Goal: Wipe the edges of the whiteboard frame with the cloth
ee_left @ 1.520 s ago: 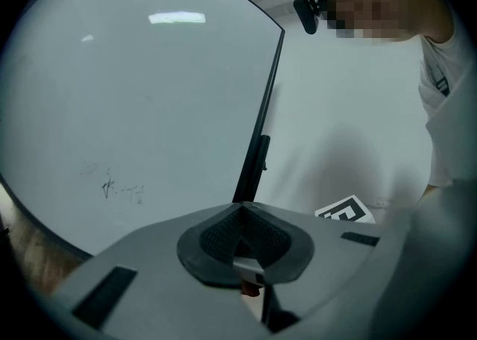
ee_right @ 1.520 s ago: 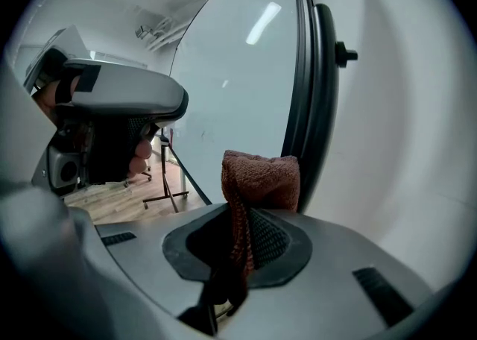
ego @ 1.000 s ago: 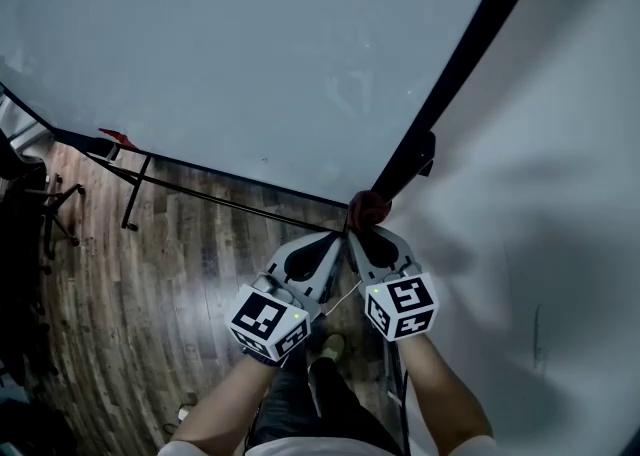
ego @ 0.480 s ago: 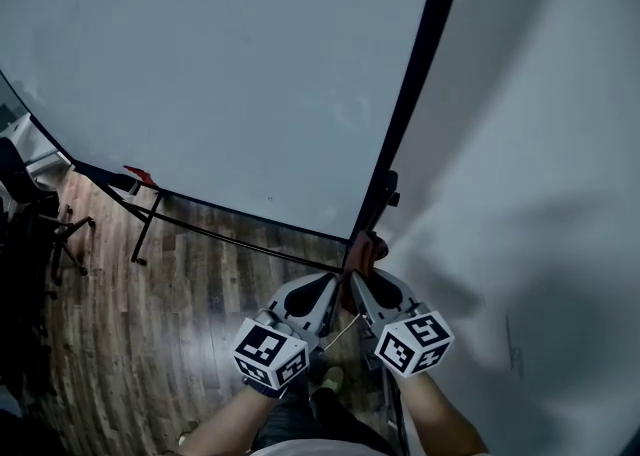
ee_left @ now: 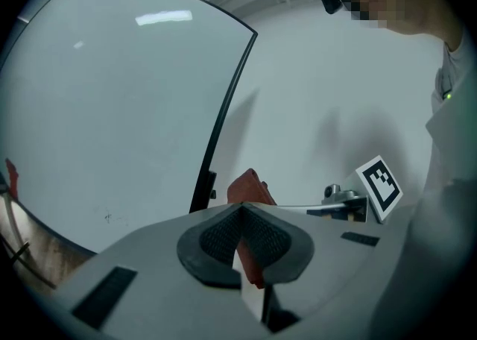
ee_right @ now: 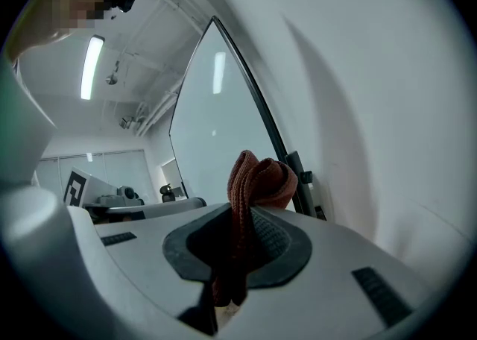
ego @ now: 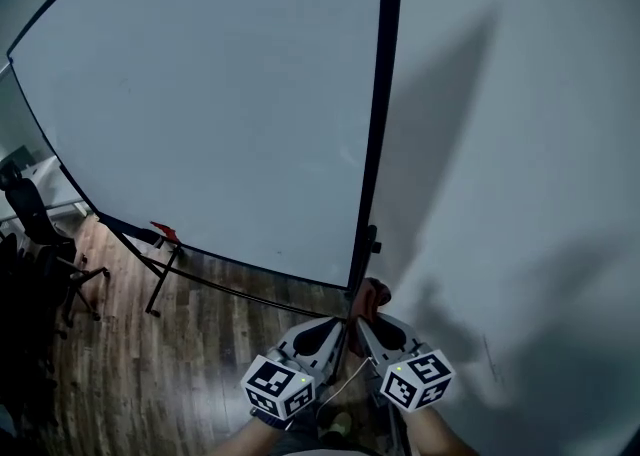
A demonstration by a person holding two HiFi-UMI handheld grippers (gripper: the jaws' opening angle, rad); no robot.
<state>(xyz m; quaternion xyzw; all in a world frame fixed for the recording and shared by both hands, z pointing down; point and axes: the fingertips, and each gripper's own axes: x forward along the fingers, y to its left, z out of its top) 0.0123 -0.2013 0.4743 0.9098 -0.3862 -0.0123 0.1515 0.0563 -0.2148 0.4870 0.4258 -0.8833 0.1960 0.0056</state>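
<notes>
1. The frame (ego: 384,94) now runs upright in view, and both grippers sit lower
2. Left gripper (ego: 343,327) and right gripper (ego: 362,324) are both closed on the cloth (ego: 372,296), at the frame's bottom right corner

The whiteboard (ego: 220,114) looked smooth and glossy, catching ceiling-light glare. Its frame (ego: 377,144) was dark and matt. The cloth (ee_right: 257,178) was a reddish, ribbed weave. The left hand-held gripper (ee_left: 240,210) and right hand-held gripper (ee_right: 240,215) had matt grey plastic shells with dark, mesh-textured pads (ee_left: 216,238). The floor (ego: 200,344) was wood plank with a soft sheen.
</notes>
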